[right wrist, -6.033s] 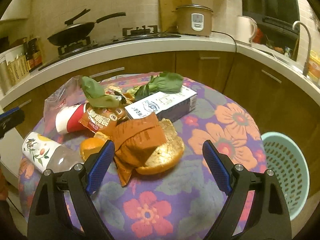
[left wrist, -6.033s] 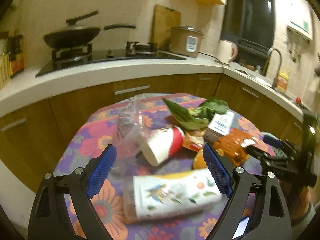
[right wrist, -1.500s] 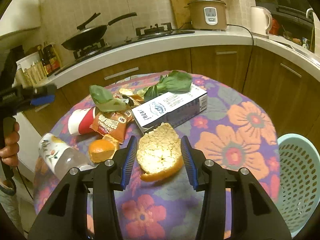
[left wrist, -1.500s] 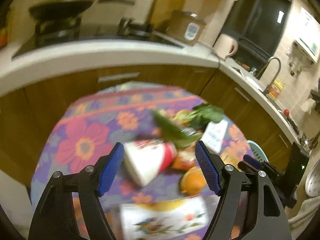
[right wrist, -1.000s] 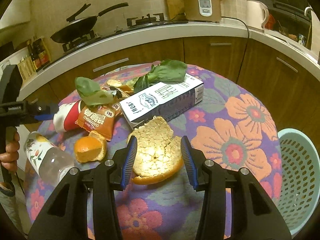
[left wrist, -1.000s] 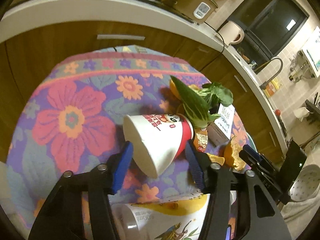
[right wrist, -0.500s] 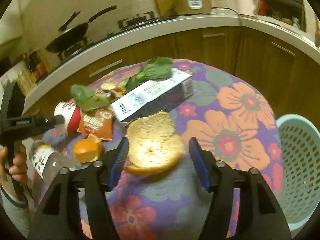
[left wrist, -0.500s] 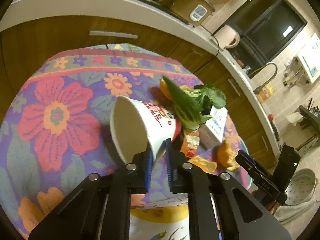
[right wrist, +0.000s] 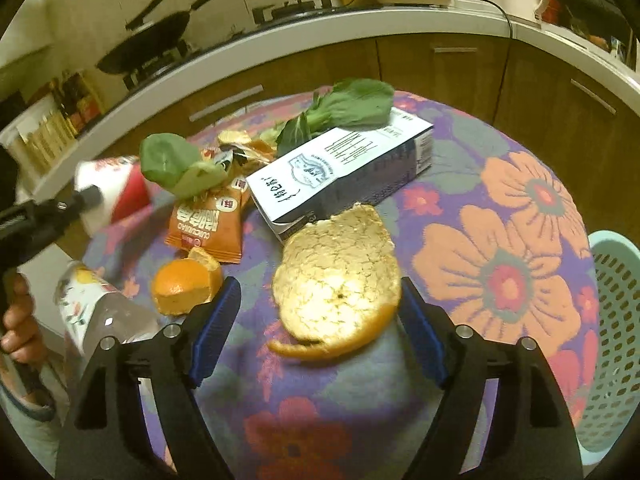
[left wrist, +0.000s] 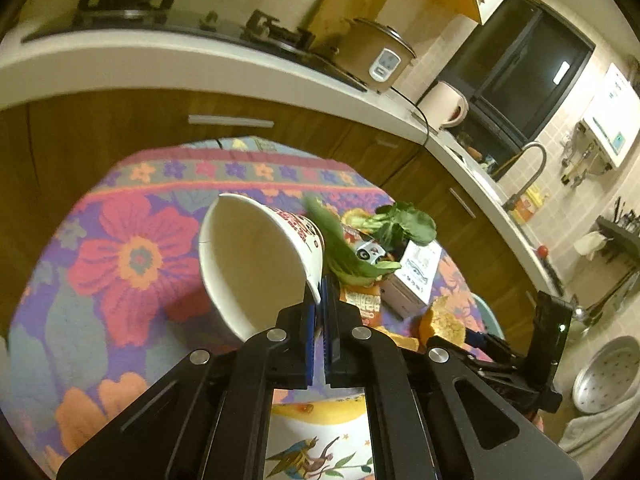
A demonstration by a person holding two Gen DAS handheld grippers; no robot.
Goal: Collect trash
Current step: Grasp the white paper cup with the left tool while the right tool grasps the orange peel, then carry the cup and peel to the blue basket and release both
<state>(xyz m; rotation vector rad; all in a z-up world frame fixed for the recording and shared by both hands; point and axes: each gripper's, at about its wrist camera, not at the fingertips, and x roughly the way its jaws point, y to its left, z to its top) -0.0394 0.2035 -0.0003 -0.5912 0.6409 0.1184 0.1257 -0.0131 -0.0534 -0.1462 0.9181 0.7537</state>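
My left gripper (left wrist: 319,300) had its blue fingers (left wrist: 309,320) pinched nearly together on the rim of the paper cup (left wrist: 256,264), tilted with its mouth toward me above the floral tablecloth (left wrist: 132,256). My right gripper (right wrist: 320,320) was spread wide around the big orange peel (right wrist: 336,276), not touching it, angled down at the table beside the basket (right wrist: 616,320).

Item count on the table:

- Paper cup (left wrist: 256,264): one.
- Plastic bottle (right wrist: 94,308): one, lower left of the right wrist view.
- Carton (right wrist: 344,168): one, centre.
- Snack packet (right wrist: 208,224): one.
- Green leaves: two, (right wrist: 180,166) and (right wrist: 348,110).
- Large orange peel (right wrist: 336,276): one.
- Small orange piece (right wrist: 184,286): one.
- Basket (right wrist: 616,320): one, right edge.
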